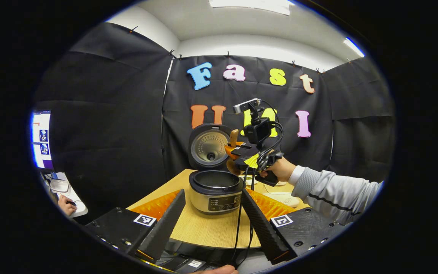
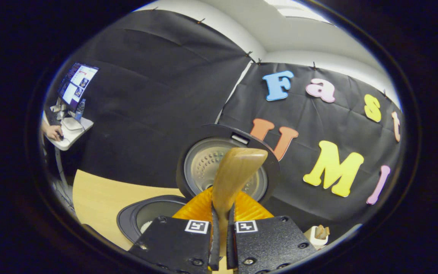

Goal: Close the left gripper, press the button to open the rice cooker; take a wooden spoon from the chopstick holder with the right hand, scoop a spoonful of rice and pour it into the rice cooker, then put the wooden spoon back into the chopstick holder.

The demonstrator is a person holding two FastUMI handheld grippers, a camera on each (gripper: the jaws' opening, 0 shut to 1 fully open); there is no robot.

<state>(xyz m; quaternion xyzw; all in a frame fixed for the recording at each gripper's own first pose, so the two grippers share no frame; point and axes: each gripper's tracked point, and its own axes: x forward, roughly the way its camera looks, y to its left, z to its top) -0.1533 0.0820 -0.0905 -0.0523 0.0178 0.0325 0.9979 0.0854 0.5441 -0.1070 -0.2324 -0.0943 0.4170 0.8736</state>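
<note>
The rice cooker (image 1: 216, 196) stands on the wooden table (image 1: 203, 228) with its lid (image 1: 208, 146) swung up. My left gripper (image 1: 213, 193) is open, one finger to each side of the cooker and short of it. A hand holds my right gripper (image 1: 242, 154) above the cooker's right rim. In the right gripper view my right gripper (image 2: 222, 214) is shut on the wooden spoon (image 2: 236, 171), which points up in front of the raised lid (image 2: 207, 167). The open pot (image 2: 154, 213) lies below left, something pale inside. The chopstick holder (image 2: 319, 233) sits at lower right.
A white flat dish (image 1: 283, 198) lies on the table right of the cooker, under the grey sleeve (image 1: 333, 190). Cables (image 1: 238, 220) hang from the right gripper across the table's front. A person's hand works at a desk with a monitor (image 2: 76, 82) far left.
</note>
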